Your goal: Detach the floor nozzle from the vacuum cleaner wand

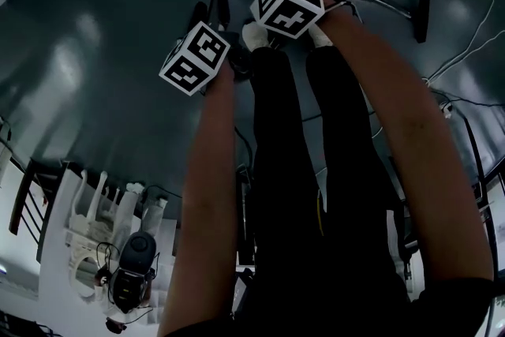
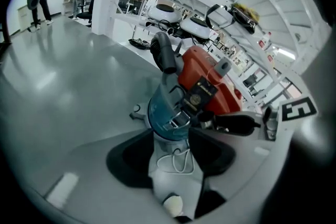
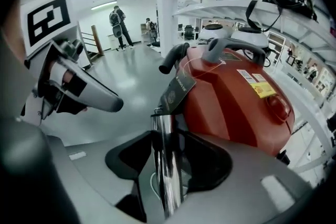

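Hovering the left hand-held gripper (image 2: 172, 162) at 11 o'clock, jaws wide apart, clamping nothing, above a grey shoe (image 2: 168, 183), a teal vacuum part (image 2: 165, 113) just beyond. Straddling the chrome wand (image 3: 164, 136) with the right hand-held gripper (image 3: 169, 168) at 12 o'clock, jaws spread, pads not pressing; red vacuum cleaner (image 3: 236, 97) behind at 1 o'clock. Leaving the black floor nozzle (image 1: 422, 17) lying on the floor (image 1: 95, 51) at 2 o'clock.

Glossy grey floor (image 1: 95, 51); red vacuum canister (image 3: 231, 102) standing on it; white cable (image 1: 480, 24) lying alongside.
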`<state>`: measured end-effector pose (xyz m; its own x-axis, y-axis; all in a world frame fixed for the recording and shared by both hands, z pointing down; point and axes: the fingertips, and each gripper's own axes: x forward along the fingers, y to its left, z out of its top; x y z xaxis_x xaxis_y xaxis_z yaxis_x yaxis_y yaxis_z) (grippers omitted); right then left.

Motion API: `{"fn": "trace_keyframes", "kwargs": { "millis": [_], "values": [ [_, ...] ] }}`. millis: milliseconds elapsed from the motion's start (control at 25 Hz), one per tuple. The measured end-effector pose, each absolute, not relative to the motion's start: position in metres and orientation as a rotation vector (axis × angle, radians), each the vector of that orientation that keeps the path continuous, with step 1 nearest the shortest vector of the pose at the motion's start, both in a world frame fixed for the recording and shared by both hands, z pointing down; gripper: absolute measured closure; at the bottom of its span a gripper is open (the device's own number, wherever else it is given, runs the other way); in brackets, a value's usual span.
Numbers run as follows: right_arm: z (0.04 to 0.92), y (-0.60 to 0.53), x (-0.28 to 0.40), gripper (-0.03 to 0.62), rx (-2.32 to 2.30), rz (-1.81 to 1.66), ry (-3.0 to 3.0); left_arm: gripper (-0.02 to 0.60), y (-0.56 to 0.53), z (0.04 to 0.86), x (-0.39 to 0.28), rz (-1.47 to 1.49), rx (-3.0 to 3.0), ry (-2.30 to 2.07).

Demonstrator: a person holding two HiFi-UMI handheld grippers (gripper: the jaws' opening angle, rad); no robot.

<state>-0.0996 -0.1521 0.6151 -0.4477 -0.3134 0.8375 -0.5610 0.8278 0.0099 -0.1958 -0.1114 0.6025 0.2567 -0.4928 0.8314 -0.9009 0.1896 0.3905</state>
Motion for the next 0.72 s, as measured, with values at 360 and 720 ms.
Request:
{"fn": "trace_keyframes", "kwargs": {
  "millis": [360,720],
  "values": [
    [0.609,-0.146,-0.084,0.441,0.852,0.406,-2.038,0.438,-0.098,0.588,-0.188,0.413,1.498,-1.32],
    [0.613,-0.081,-0.025,0.597,1.024,0.681,-1.987,0.571,-0.085,0.582,-0.195,0.445,1.533,-1.373]
  ]
}}
